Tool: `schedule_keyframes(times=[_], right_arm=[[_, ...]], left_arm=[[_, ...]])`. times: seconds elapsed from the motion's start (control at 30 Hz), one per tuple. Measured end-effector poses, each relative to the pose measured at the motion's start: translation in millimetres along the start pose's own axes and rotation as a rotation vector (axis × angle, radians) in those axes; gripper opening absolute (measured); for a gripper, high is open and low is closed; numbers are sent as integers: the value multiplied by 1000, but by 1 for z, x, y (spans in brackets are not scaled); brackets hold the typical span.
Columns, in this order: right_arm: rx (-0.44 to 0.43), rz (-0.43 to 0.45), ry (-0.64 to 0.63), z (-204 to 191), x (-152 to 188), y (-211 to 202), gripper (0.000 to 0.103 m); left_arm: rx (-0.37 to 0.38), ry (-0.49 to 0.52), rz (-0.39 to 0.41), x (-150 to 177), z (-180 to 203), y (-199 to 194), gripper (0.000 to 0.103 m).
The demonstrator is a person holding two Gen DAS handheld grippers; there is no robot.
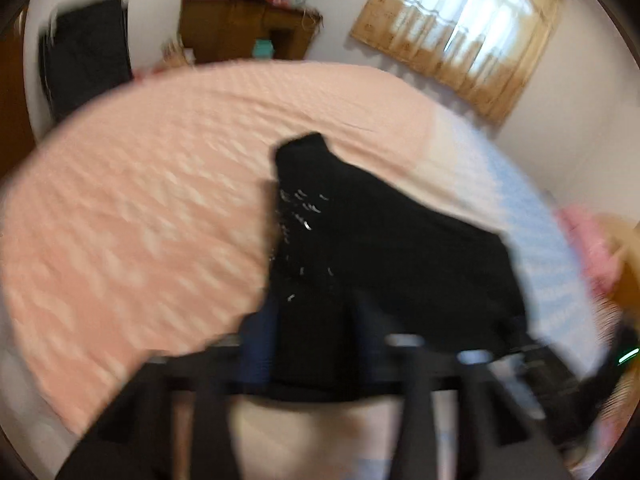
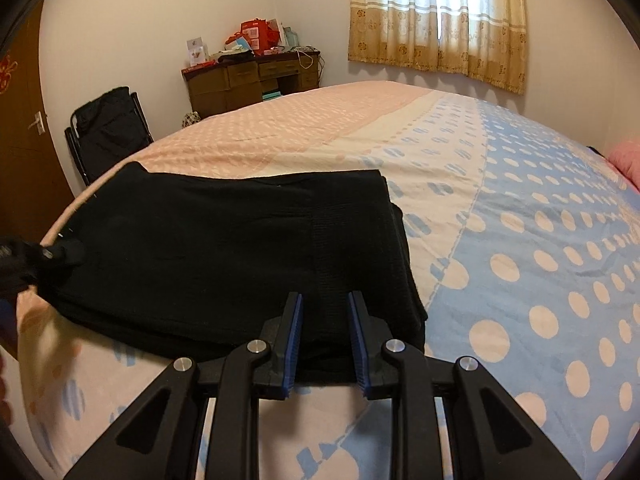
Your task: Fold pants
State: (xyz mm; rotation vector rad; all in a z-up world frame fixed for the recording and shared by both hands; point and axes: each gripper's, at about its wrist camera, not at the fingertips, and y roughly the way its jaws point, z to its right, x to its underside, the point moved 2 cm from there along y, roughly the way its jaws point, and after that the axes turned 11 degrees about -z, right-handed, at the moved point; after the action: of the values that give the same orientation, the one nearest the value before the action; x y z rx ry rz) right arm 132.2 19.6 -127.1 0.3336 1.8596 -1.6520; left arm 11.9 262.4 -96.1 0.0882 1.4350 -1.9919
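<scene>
Right gripper point(image 2: 325, 300) set at the near edge of the black pants point(image 2: 224, 248), blue pads narrowed with the thick edge of cloth between them; clamped on the fabric, judging by how the stack fills the gap. Left gripper point(image 1: 310, 320) likewise drawn in on the pants point(image 1: 384, 248) in its own blurred view, dark cloth packed between the fingers and rising away from them, so gripping too (pad contact itself lost in the blur). Seen from the right wrist, left gripper point(image 2: 60, 254) at the far left end of the pants, biting the same near edge.

Pants lying on the bed point(image 2: 520, 240), already doubled into a broad flat slab, near the bed's front edge and mostly on its pink and cream part, right end just reaching the blue dotted part. Beyond the pants, bare bedspread; further off behind the bed, a wooden desk point(image 2: 256, 76) and a curtained window point(image 2: 436, 20).

Likely step: lifting the near edge and carrying it over to the far edge for another fold. Worth catching every layer in both grips before rising, raising both ends together and level, keeping the cloth taut between them without stretching, then laying the edge square onto the far one and releasing only once flat
</scene>
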Motion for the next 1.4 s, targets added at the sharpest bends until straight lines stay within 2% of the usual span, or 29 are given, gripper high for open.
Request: schedule_keyframes(times=[0.07, 0.17, 0.23, 0.33, 0.4, 0.47, 0.53, 0.57, 0.6, 0.63, 0.7, 0.83, 0.97, 1.17, 1.27, 1.4], right_arm=[[-11, -2, 11, 2, -1, 0, 24], [-25, 2, 18, 4, -1, 0, 24], [-20, 4, 16, 4, -1, 0, 24], [13, 5, -11, -2, 1, 0, 26], [28, 1, -39, -7, 0, -1, 30], [2, 2, -44, -7, 1, -11, 30], [-41, 11, -17, -4, 4, -23, 31], [-58, 16, 1, -2, 7, -32, 32], [-60, 19, 12, -1, 11, -37, 38], [-60, 20, 25, 1, 14, -42, 46], [-74, 20, 74, 5, 23, -53, 56], [-109, 1, 131, 10, 42, -67, 58], [-100, -36, 164, 9, 59, -73, 63], [-85, -69, 225, 15, 81, -83, 63], [-85, -53, 221, 16, 87, -96, 63], [-47, 18, 197, 12, 94, -124, 63]], left_arm=[[16, -43, -1, -3, 4, -8, 19], [23, -157, -2, -5, -6, -20, 19], [-72, -263, -16, -5, -25, -22, 21], [-235, -291, -13, -1, -46, -24, 21], [-261, -256, 2, 3, -46, -28, 20], [-327, -182, 38, 4, -31, -32, 24], [-396, -74, 71, 3, -9, -34, 37], [-416, -30, 86, 2, 0, -33, 53], [-430, 7, 107, 0, 8, -33, 63], [-440, 34, 128, 1, 17, -33, 65], [-453, 90, 155, 2, 30, -32, 66], [-484, 190, 163, 15, 49, -22, 76], [-470, 234, 133, 31, 57, -13, 87], [-482, 287, 134, 58, 69, -22, 100], [-480, 289, 111, 73, 72, -22, 100], [-405, 269, 73, 85, 72, -27, 100]])
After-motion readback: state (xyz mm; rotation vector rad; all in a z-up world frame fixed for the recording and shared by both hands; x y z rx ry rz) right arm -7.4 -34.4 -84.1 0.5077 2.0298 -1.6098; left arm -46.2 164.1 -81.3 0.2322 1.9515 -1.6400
